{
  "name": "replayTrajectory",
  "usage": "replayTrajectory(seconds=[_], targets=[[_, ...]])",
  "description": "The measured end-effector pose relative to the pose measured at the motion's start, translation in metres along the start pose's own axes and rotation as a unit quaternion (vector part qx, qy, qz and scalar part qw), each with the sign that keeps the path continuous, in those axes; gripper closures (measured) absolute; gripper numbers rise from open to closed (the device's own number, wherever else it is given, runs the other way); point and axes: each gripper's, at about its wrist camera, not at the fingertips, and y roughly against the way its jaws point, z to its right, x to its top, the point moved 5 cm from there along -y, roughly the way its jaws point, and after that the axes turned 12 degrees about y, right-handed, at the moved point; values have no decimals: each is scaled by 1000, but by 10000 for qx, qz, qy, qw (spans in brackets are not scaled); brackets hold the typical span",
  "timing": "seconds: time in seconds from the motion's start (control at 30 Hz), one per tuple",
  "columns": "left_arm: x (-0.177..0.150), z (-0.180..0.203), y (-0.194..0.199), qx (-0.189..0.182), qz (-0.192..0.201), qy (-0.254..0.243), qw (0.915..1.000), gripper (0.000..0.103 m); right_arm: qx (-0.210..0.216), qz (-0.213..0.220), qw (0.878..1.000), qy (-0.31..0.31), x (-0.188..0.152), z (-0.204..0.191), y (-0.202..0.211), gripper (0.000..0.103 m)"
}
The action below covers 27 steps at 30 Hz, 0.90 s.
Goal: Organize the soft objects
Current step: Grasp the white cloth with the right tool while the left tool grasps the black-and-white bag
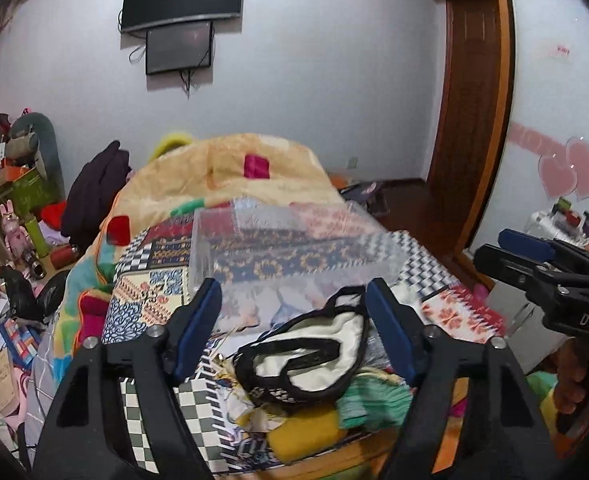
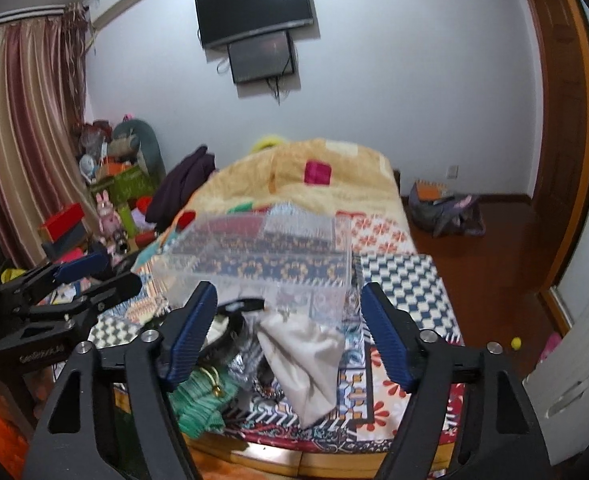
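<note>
A clear plastic box [image 1: 294, 248] sits on the patterned bedspread; it also shows in the right wrist view [image 2: 262, 256]. In front of it lies a heap of soft things: a white pouch with black trim [image 1: 314, 356], a green knitted piece [image 1: 374, 400], a yellow piece [image 1: 306, 432]. The right wrist view shows a beige cloth [image 2: 306, 360] and the green knit [image 2: 198, 400]. My left gripper [image 1: 294, 308] is open above the white pouch. My right gripper [image 2: 290, 312] is open above the beige cloth. Both are empty.
A yellow blanket [image 1: 234, 168] covers the far half of the bed. Cluttered shelves and toys [image 1: 18, 208] stand on the left. A bag [image 2: 446, 212] lies on the wooden floor to the right. A white cabinet [image 2: 574, 360] stands at the right edge.
</note>
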Motion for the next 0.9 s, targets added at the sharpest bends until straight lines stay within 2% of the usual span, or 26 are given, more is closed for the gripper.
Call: replayTrajectory(seconds=[0.17,0.4,0.57,0.7,0.77,0.9], targets=[[-14,-19,-26,76,-353,148,9992,36,67,-336,9994,-43,-15,5,-19,37],[-38,-27,-58,-271,-971,226,9946,39,115,-789,9968,-53,-36,9,-42,37],[-49,-40,-71,-118,-1145,203,9931,39,155,-1091,9939,-55,-48,8,-63,39],[-57,-46,-73,-157,-1238,254,9919,42,240,-1306,9911,-65,-57,6,-74,56],[-59,-48,-73,-246,-1315,338,9904,53,282,-1408,9896,-111,-61,6,-79,67],[-60,-48,-72,-329,-1351,363,9896,64,337,-1384,9896,-188,-62,8,-80,81]])
